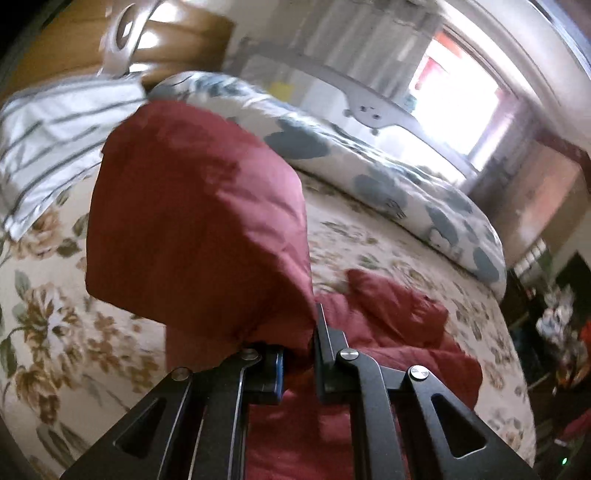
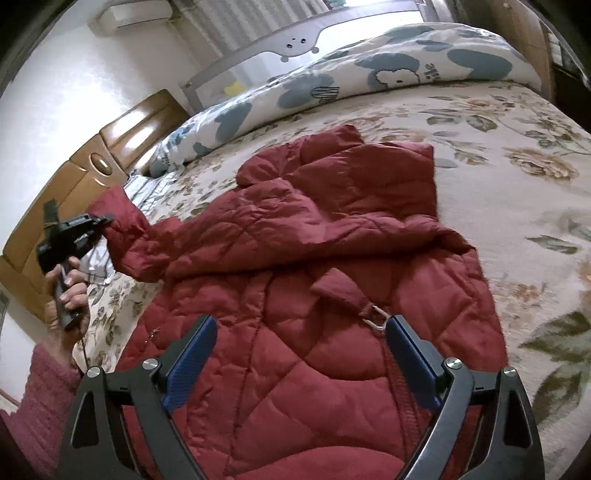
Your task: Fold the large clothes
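Risk — we have the left gripper [image 2: 99, 220] clamped on the red quilted jacket's [image 2: 314, 302] sleeve cuff [image 2: 114, 218], raised off the floral bedspread [image 2: 517, 147], the right gripper [image 2: 301, 332] hovering agape over the jacket's body — slick fabric may slip free.

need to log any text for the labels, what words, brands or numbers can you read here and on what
No text can be read for certain.
Blue and white duvet: dark lettering beside the cartoon figure, too small and skewed to read.
Red quilted jacket: no label or brand visible.
Air conditioner: no readable marking.
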Demonstrator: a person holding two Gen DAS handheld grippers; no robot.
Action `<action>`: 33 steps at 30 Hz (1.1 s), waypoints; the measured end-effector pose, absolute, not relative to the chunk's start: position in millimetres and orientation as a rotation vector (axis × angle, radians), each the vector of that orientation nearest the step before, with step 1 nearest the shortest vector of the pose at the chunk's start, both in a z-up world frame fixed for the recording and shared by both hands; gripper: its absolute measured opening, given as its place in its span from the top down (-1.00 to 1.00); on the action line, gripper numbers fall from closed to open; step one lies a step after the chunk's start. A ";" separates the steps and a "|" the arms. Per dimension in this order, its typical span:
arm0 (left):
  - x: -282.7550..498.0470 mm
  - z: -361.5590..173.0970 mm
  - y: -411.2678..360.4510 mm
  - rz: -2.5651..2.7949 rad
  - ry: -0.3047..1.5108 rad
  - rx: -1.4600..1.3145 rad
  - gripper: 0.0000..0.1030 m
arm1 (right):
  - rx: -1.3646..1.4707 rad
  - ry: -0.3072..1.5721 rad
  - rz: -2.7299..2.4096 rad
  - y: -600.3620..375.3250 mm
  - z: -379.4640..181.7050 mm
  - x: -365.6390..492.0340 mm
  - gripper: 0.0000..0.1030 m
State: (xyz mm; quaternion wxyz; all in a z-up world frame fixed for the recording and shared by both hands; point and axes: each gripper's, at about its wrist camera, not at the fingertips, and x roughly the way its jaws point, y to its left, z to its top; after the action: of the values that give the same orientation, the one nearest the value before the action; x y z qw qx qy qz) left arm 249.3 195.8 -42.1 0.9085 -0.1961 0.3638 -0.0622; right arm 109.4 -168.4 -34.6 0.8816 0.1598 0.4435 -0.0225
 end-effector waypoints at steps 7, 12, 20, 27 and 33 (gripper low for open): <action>243.2 -42.7 130.4 -0.242 0.773 -0.303 0.81 | 0.361 0.922 -0.091 -184.5 -35.5 102.4 -0.76; 259.2 -44.7 97.6 -0.306 0.808 -0.262 0.81 | 0.382 0.920 -0.102 -192.4 -36.5 99.8 -0.75; 283.7 -52.2 31.8 -0.387 0.870 -0.110 0.81 | 0.428 0.901 -0.126 -207.7 -34.7 105.2 -0.75; 315.4 -77.1 -25.9 -0.439 0.930 0.012 0.81 | 0.519 0.871 -0.115 -233.7 -32.1 118.3 -0.75; 324.0 -96.2 -60.7 -0.468 0.946 0.108 0.71 | 0.597 0.852 -0.119 -258.0 -34.6 133.9 -0.75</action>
State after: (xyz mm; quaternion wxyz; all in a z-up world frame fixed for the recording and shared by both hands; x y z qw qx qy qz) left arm 324.0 -60.7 -96.2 0.8626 0.0513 0.4511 -0.2233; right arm 133.9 -258.0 -34.6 0.8662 0.2849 0.4067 -0.0566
